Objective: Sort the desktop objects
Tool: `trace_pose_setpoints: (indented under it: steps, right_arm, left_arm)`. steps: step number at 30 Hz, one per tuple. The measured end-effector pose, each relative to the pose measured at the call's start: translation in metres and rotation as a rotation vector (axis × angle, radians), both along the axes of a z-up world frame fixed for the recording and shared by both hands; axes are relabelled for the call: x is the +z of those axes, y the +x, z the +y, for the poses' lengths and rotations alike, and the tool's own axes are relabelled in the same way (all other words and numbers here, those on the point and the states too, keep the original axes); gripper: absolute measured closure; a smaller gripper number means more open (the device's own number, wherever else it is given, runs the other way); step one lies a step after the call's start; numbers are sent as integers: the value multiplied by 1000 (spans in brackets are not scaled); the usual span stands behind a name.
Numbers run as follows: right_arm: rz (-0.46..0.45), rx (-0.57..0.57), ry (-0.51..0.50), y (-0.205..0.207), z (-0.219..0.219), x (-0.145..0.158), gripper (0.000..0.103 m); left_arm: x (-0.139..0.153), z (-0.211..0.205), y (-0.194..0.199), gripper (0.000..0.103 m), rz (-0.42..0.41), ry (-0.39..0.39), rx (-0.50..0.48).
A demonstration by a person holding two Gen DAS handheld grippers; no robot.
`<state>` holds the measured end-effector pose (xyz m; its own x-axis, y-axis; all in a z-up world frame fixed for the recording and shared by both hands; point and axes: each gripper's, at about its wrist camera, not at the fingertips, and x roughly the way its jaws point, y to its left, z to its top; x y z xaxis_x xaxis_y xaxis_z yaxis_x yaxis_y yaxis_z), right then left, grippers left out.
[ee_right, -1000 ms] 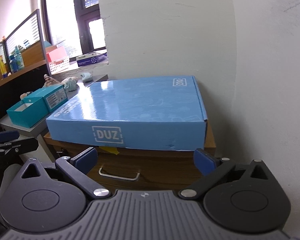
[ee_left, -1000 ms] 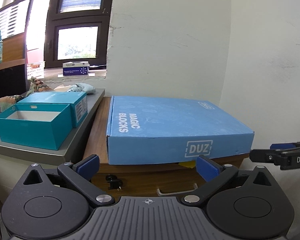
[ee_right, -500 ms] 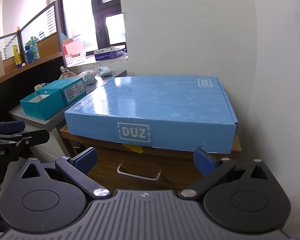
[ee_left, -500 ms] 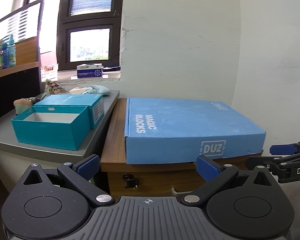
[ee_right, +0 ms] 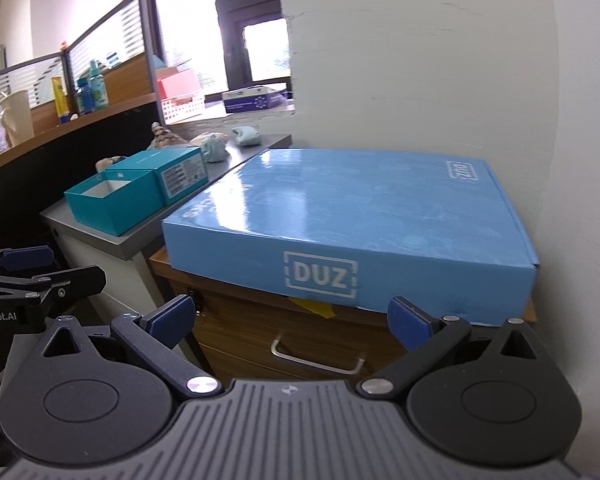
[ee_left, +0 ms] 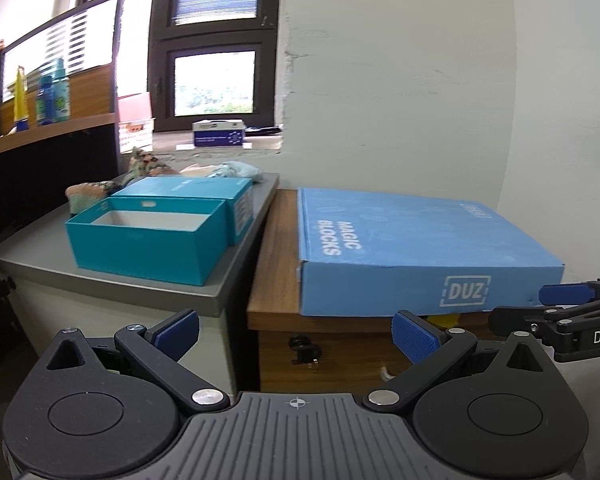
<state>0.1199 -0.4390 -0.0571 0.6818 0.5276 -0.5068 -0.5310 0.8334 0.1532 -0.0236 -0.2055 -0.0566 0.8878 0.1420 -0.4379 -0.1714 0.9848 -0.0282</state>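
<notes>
Left gripper [ee_left: 296,330]: spread, empty, short of the blue box [ee_left: 416,248].
Right gripper [ee_right: 290,320]: likewise spread, probably for a two-sided lift.

The right hand-held gripper [ee_left: 518,307] is entering the left wrist view from the right edge, which is cutting off its body and its white lettering after "DA". The left hand-held gripper [ee_right: 70,266] is likewise being cropped by the left edge of the right wrist view. The flat blue cardboard box marked "DUZ" [ee_right: 352,216] is hiding most of the brown wooden cabinet's top surface [ee_left: 278,248] and part of a yellow scrap [ee_right: 314,306] beneath its front edge. The open teal cardboard box [ee_left: 148,242] is concealing its own floor behind its front wall. The small pale objects [ee_right: 216,148] behind it are staying too blurred to identify.
</notes>
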Motion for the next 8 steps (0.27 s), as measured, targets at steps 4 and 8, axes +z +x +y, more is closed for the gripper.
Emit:
trace_pose_setpoints:
  steps: [4, 8]
  right_arm:
    - [0, 31, -2, 3, 11, 0, 0]
    - [0, 58, -3, 5, 21, 1, 0]
  left_arm:
    - [0, 6, -3, 0, 8, 3, 29]
    - [0, 11, -5, 0, 11, 5, 54]
